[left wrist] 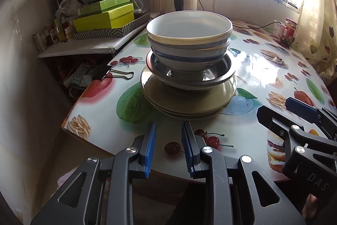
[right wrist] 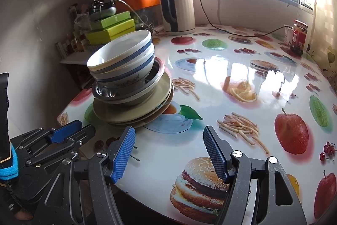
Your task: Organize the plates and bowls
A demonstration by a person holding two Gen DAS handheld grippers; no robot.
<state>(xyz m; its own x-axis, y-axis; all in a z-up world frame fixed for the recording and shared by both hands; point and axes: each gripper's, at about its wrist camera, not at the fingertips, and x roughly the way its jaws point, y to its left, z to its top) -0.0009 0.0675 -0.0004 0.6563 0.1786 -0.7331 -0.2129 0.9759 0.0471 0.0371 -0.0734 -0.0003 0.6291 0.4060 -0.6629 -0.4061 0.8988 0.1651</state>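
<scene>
The bowls sit on a metal dish and plates, stacked on the table. Both the left gripper and the right gripper hold nothing, with their fingers apart.

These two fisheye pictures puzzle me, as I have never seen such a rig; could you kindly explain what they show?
A person holds a two-finger gripper in each hand; a camera on each looks along its fingers. One picture is from the left gripper, the other from the right gripper. Both are open and hold nothing. On the table stands a stack: bowls in a steel dish on plates. A kettle and a jar stand farther back.
</scene>
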